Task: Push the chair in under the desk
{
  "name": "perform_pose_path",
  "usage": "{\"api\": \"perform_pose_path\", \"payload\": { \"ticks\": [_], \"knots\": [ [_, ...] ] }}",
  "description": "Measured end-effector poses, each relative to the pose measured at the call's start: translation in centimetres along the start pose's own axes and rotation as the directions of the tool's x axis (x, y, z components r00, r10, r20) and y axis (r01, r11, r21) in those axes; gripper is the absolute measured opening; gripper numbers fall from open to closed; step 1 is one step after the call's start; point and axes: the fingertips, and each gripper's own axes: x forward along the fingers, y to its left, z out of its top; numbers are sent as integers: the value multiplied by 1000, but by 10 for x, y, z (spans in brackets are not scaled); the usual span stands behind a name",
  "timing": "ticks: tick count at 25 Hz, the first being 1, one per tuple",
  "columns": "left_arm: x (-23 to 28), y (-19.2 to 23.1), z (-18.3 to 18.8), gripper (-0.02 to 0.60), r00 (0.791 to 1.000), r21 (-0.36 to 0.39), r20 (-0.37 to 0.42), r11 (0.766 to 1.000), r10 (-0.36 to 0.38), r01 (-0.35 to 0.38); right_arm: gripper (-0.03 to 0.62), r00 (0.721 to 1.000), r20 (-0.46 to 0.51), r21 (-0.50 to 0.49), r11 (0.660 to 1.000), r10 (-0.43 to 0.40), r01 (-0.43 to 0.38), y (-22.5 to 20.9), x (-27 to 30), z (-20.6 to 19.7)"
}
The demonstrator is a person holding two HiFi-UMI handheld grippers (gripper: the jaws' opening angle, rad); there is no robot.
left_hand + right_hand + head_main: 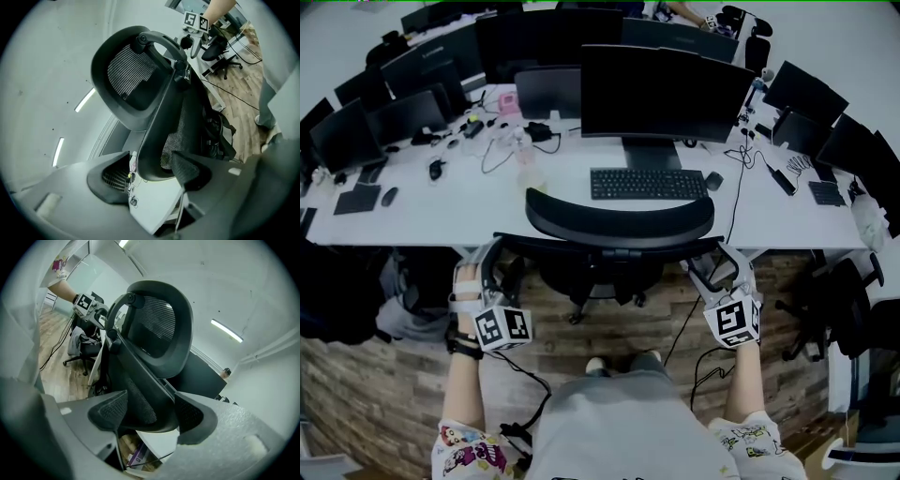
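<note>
A black mesh office chair [619, 217] stands at the white desk [422, 220], its curved headrest over the desk's front edge and its seat under the desk. My left gripper [490, 269] is at the backrest's left edge, my right gripper [717, 269] at its right edge. In the left gripper view the backrest frame [157, 140] runs between the jaws of the left gripper [150, 176], with a thin gap beside one pad. In the right gripper view the frame [145, 394] fills the space between both pads of the right gripper [150, 416].
A large monitor [666, 94], a keyboard [649, 184] and a mouse [713, 180] sit on the desk behind the chair. Cables hang at the right. Another black chair [834, 309] stands at the right, dark bags [347, 291] at the left. The person's legs [623, 412] are behind the chair.
</note>
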Motion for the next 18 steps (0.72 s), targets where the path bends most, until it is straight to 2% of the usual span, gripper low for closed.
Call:
{"api": "perform_pose_path", "payload": {
  "ticks": [5,10,14,18],
  "knots": [
    [-23,2,7,277,999,-99,-13,994,40,-41,308,999,35,30,1000,-7,6,17,-12,17],
    [-44,-12,14,255,999,-247,-28,968,44,-49,281,995,95,105,994,1,-11,35,-27,31],
    [-57,-27,26,228,1000,-375,-12,927,26,-29,253,993,116,162,986,14,-33,50,-40,39],
    [-69,-39,43,200,1000,-510,20,860,14,-2,216,982,188,306,949,20,-78,66,-49,45]
  ]
}}
